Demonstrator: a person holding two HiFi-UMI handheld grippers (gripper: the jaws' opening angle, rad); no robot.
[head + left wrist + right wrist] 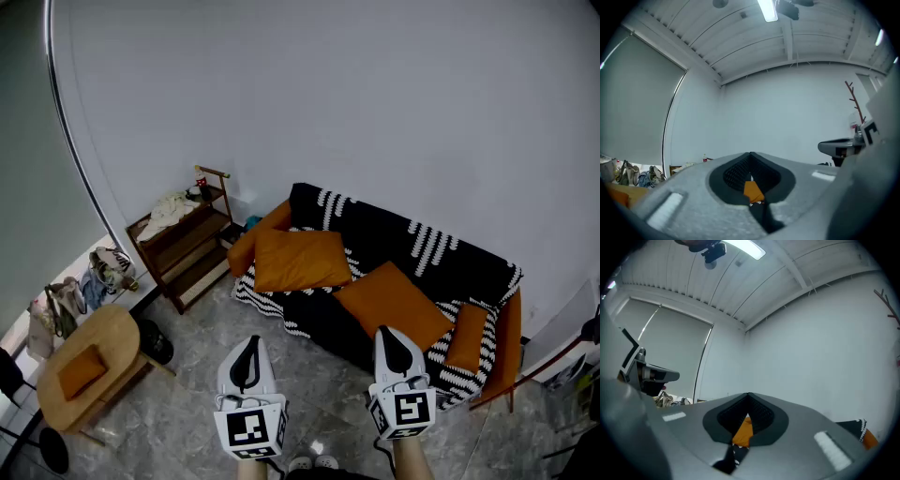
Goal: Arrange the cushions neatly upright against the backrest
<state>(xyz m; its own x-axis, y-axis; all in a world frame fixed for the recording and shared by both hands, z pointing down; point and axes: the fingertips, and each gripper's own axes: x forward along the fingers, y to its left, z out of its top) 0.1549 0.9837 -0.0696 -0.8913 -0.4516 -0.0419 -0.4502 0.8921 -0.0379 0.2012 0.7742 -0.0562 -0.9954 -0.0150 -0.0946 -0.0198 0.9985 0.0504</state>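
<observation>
In the head view a black sofa [412, 248] with white stripes stands against the wall. Two large orange cushions lie flat on its seat, one at the left [295, 259] and one in the middle [394, 305]. A smaller orange cushion [466, 337] leans at the right end. My left gripper [248, 361] and right gripper [392, 345] hover side by side over the floor in front of the sofa, both shut and empty. In each gripper view, a sliver of orange cushion [753, 191] [744, 430] shows through the slit between the closed jaws.
A wooden shelf rack [183, 248] with cloth on it stands left of the sofa. A round wooden table [94, 361] carrying an orange pad sits at the lower left. Bags and shoes [80, 291] lie by the left wall. Grey tiled floor [319, 375] separates me from the sofa.
</observation>
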